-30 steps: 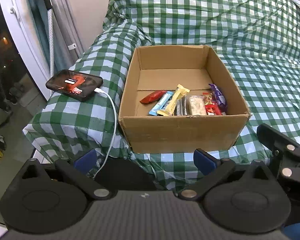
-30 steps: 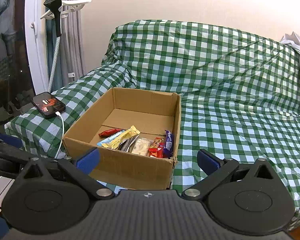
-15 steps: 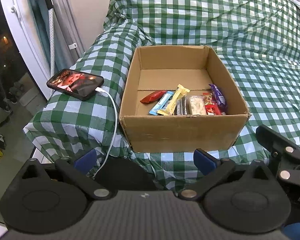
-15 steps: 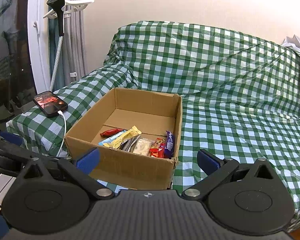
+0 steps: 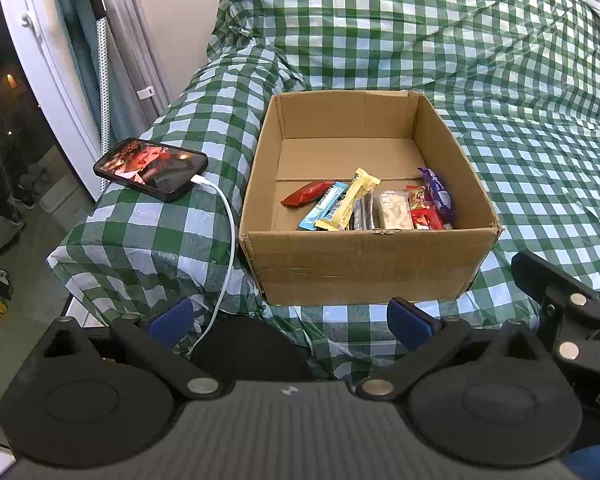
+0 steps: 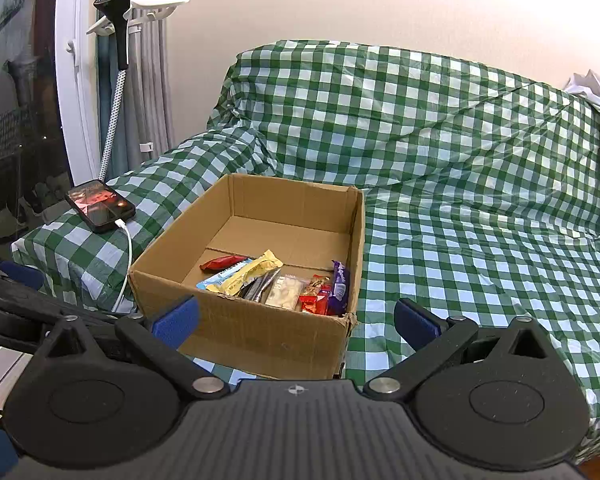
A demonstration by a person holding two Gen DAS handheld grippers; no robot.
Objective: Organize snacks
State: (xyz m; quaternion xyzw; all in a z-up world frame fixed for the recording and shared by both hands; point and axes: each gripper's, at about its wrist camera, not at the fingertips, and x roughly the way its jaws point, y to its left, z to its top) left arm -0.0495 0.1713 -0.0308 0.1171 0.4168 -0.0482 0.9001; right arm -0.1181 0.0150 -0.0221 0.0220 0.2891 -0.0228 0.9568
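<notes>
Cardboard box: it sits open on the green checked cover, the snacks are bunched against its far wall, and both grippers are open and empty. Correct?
Not quite. The snacks lie along the near wall of the cardboard box, leaving the far half bare, as the left wrist view shows. The rest holds: the box sits open on the green checked cover, and the left gripper and right gripper are open and empty.

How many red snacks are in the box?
2 that I can see. One red wrapper lies at the left end of the row in the box; red packets sit near the right, beside the purple bar. More may be hidden.
</notes>
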